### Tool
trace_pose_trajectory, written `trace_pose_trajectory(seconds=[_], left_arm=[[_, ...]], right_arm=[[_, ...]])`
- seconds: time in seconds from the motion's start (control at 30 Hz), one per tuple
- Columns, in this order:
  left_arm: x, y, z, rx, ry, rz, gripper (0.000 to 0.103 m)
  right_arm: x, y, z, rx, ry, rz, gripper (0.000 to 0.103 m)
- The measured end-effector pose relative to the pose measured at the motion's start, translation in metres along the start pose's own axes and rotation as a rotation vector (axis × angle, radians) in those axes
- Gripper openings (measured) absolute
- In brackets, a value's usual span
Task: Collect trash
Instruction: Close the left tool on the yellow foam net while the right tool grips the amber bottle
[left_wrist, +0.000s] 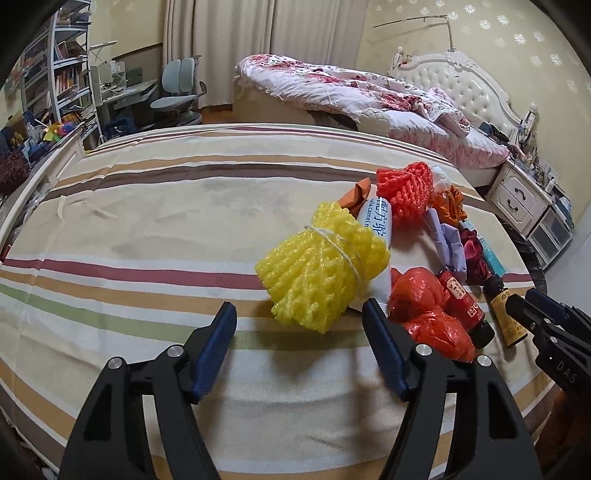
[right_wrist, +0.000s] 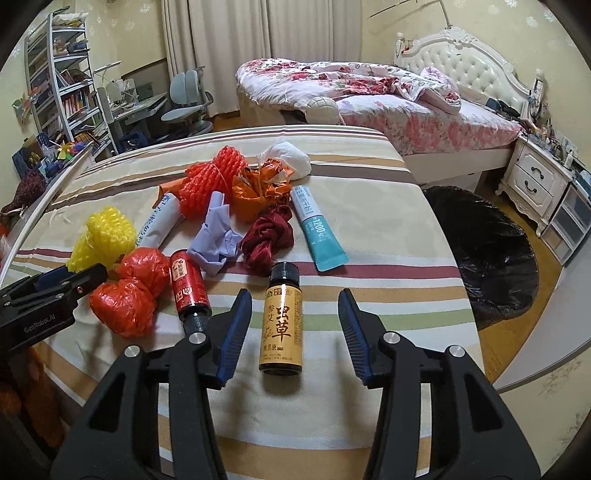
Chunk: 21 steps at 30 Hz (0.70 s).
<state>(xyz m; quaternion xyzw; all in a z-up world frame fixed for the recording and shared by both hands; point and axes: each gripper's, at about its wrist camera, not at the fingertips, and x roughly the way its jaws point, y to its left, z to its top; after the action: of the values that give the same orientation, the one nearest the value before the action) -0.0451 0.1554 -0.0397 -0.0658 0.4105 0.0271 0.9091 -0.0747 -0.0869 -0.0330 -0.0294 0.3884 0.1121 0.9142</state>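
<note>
a striped sheet (right_wrist: 369, 229) covers the near surface; beyond stand a floral bed (right_wrist: 388, 92), desk chair (right_wrist: 188, 99), what looks like a bookshelf (right_wrist: 55, 74), and a nightstand (right_wrist: 535, 181).

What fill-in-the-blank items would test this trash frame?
1. The right gripper is open around the ____ bottle.
2. The left gripper faces the ____ foam net.
3. The bin is lined with a ____ bag.
4. The red bottle lies beside the ____ bags.

Missing words: yellow; yellow; black; orange
</note>
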Motion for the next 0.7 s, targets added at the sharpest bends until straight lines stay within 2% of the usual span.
trace_pose_trajectory(seconds=[0.23,0.33,0.57,0.67,0.7], left_arm=[[-0.014,-0.007,0.0,0.006,-0.05,0.088,0.082],[-0.015,-0.012,0.003,0.02,-0.088,0.135,0.085],[0.005,-0.015,0.013,0.044,-0.061,0.116,0.085],[0.01,-0.016,0.018,0.054,-0.057,0.111,0.085],[0.011,-0.016,0.02,0.058,-0.057,0.108,0.085]], right_arm=[[-0.013,-0.009,-0.001,0.016,-0.037,-0.03,0.062],[-0.012,-0.009,-0.001,0.019,-0.032,-0.026,0.062],[-0.001,-0.002,0.001,0.001,-0.014,-0.024,0.062],[0.006,-0.002,0.001,0.001,0.002,-0.02,0.059],[0.008,-0.001,0.001,0.001,0.009,-0.018,0.055]])
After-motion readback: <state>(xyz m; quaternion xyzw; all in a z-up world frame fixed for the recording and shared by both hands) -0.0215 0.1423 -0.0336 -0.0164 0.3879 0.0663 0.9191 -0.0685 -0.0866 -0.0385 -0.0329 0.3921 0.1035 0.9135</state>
